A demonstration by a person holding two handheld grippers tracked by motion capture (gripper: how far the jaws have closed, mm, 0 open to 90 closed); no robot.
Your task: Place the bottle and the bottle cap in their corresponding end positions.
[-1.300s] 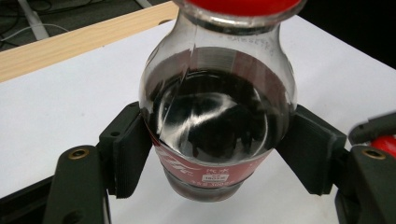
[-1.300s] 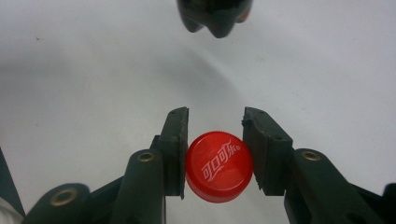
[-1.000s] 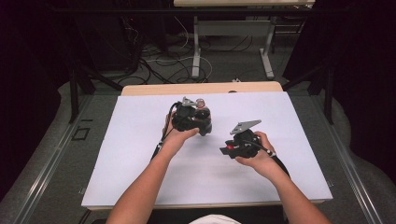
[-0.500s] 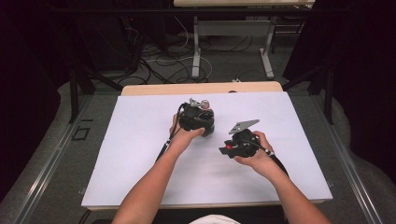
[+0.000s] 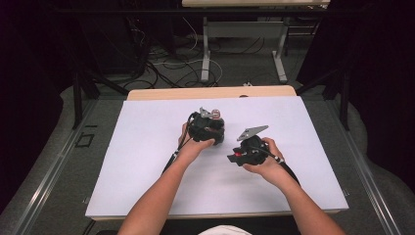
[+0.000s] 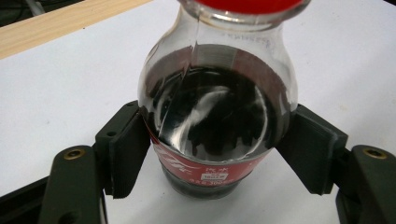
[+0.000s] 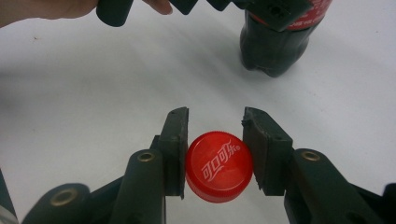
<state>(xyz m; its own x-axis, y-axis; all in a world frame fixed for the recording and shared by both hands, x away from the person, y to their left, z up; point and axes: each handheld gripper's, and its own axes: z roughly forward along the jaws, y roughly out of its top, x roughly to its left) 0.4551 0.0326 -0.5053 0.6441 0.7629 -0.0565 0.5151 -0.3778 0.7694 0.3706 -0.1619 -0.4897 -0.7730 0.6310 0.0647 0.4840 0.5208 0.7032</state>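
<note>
I count one bottle [image 6: 217, 116] and one red cap [image 7: 219, 165], with two grippers at work on one table [image 5: 147, 147].

The bottle stands upright on the white table, near its middle, its long axis vertical and its neck pointing up toward the left gripper's camera. It is clear plastic with dark drink in it and a red label band around the waist. My left gripper [image 6: 217, 149] has its fingers [image 6: 128, 149] pinching the bottle at that band, one pad on each side; they have just eased apart slightly but both pads are against the bottle.

The cap is off the bottle. My right gripper [image 7: 216, 151] holds it just above the table, well apart from the bottle, fingers [image 7: 175, 149] pinching its rim on both sides. Its printed top faces the camera.
</note>
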